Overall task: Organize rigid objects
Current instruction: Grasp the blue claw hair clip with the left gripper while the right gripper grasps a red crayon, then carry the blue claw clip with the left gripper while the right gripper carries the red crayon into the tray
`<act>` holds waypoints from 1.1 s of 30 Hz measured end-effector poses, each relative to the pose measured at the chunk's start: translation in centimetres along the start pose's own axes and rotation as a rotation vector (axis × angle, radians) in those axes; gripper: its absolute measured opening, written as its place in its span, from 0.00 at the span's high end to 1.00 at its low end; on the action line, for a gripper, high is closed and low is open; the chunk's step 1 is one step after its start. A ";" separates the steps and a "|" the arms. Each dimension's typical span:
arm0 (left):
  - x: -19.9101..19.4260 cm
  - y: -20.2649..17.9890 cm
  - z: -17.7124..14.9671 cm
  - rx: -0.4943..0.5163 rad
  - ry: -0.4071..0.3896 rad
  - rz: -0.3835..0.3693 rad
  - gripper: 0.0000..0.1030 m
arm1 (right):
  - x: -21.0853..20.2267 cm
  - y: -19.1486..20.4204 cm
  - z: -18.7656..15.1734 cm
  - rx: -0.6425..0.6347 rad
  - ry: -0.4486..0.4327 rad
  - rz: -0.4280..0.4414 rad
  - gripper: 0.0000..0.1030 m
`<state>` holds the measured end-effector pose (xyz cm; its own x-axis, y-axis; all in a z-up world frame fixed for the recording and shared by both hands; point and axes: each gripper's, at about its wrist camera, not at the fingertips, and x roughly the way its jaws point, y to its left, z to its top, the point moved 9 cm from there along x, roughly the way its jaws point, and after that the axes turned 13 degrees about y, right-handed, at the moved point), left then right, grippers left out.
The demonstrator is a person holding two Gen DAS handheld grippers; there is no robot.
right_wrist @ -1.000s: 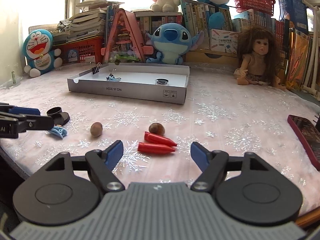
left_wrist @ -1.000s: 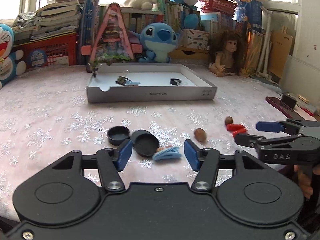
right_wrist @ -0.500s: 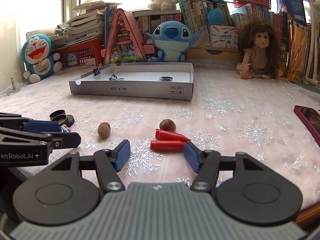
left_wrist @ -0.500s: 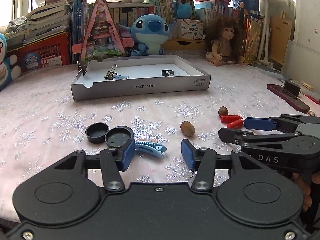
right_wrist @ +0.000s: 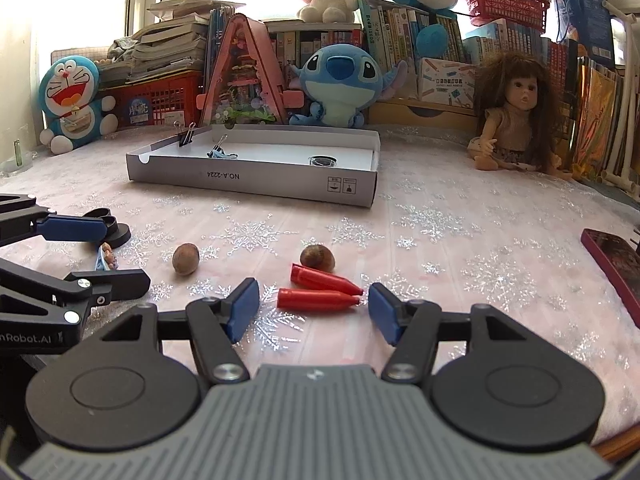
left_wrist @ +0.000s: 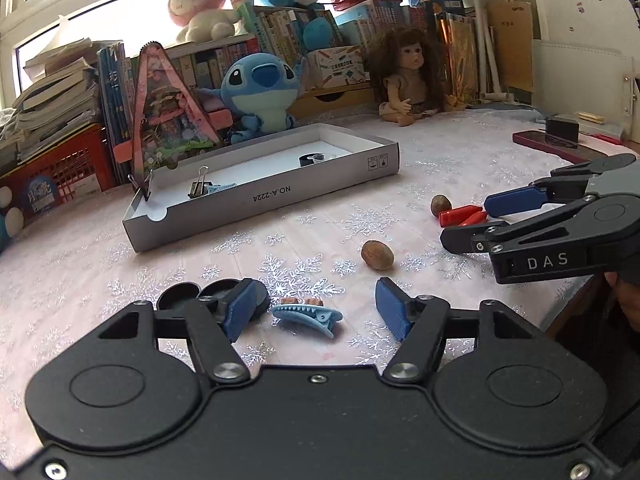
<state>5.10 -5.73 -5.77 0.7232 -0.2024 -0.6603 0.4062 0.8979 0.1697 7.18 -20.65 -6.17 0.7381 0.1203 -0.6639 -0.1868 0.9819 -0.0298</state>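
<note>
Left tongs (left_wrist: 316, 312) opening around hair clip (left_wrist: 307, 315); right tongs (right_wrist: 310, 312) open, perhaps touching red cone (right_wrist: 316, 300).

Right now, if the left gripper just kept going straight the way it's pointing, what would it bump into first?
Most likely the blue hair clip. It lies on the tablecloth just ahead of the left gripper, between its jaws, which are opening and touch nothing. Depth is hard to judge here.
</note>
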 end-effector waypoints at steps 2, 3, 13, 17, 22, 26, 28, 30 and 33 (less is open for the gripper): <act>0.1 0.1 0.0 0.011 -0.002 -0.022 0.39 | 0.0 0.0 0.0 -0.001 0.000 0.001 0.30; 0.3 0.1 0.0 0.009 -0.001 -0.038 0.40 | 0.0 0.0 0.0 0.000 0.000 0.002 0.30; -0.3 0.1 -0.1 -0.058 -0.005 -0.080 0.68 | -0.6 0.8 -0.1 -0.006 -0.008 0.053 0.52; -0.6 0.5 0.3 -0.088 -0.003 -0.066 0.68 | -0.8 0.5 0.2 0.022 -0.010 0.062 0.52; -1.1 1.2 1.3 -0.124 -0.008 -0.051 0.68 | -1.6 0.4 0.9 0.011 -0.034 0.061 0.52; -1.1 2.1 2.5 -0.156 -0.003 -0.024 0.68 | -1.7 0.2 1.8 0.008 -0.048 0.050 0.52; -0.9 2.6 3.0 -0.179 0.009 -0.011 0.68 | -1.4 0.0 2.2 0.011 -0.046 0.043 0.52; -0.6 3.2 3.7 -0.198 0.017 -0.001 0.68 | -1.1 -0.2 2.8 0.014 -0.043 0.034 0.52; -0.2 4.1 4.8 -0.213 0.025 0.018 0.68 | -0.5 -0.5 4.0 0.023 -0.033 0.024 0.52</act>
<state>9.32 -3.86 -1.40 0.7138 -0.1786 -0.6772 0.2644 0.9641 0.0244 9.48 -20.62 -2.86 0.7546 0.1483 -0.6392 -0.1904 0.9817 0.0030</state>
